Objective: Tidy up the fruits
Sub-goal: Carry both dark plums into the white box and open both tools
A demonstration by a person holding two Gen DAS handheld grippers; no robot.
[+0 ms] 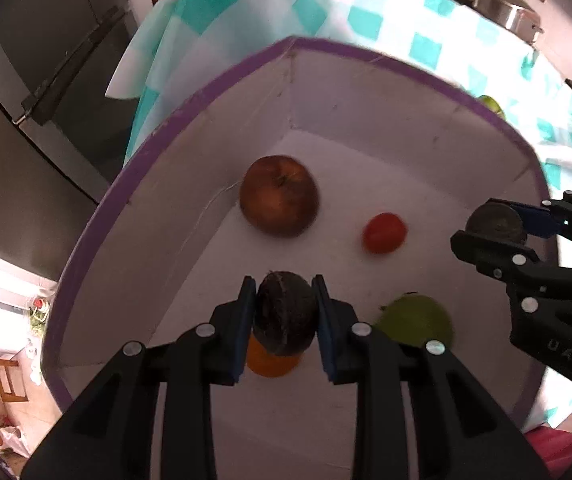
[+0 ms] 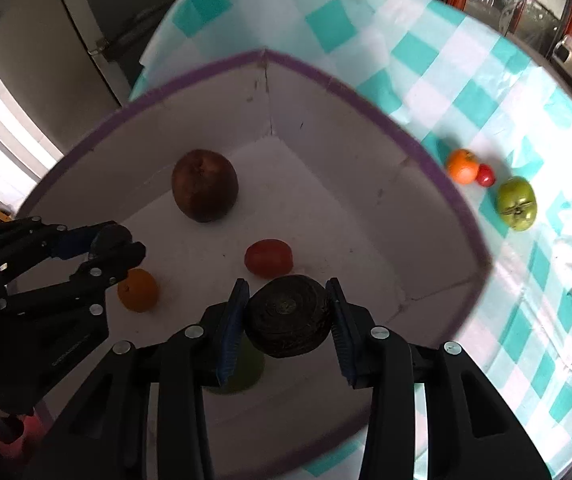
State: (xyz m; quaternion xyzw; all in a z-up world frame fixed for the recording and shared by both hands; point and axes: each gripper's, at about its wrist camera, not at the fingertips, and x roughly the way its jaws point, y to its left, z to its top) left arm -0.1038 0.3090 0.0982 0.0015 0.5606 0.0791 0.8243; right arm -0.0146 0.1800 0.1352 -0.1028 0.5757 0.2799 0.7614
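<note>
A: Where's the fruit job sitting rn? Start w/ the big stuff.

B: The white box (image 2: 366, 184) w/ the purple rim is sitting on the checked worktop (image 2: 486, 92), and it's already holding 4 pcs: a brown-red apple (image 2: 205, 185), a green fruit (image 1: 414, 320) near the front, half hidden behind the tools, a red tomato (image 2: 268, 256) mid-floor, and a small orange (image 2: 137, 290) on the left side.

A: And the tools?

B: Both are hovering over the box, pointing steeply down, each one clamping a dark round fruit. The left tool (image 1: 283, 312) is gripping a dark wrinkled fruit (image 1: 283, 312) right above the orange. The right tool (image 2: 288, 316) is squeezing a second dark fruit (image 2: 288, 316), a bit wider, over the front of the box nr the green one.

A: So those 2 are about to go in?

B: Looking that way, I reckon. Neither is resting on the box floor yet.

A: What's left outside?

B: 3 pcs are still lying on the worktop just past the box's right wall: a green tomato (image 2: 516, 203), an orange-coloured fruit (image 2: 462, 166), and a tiny red one (image 2: 486, 175) touching it. So I'd say it's past halfway: 4 in, 2 in hand, 3 waiting.
</note>
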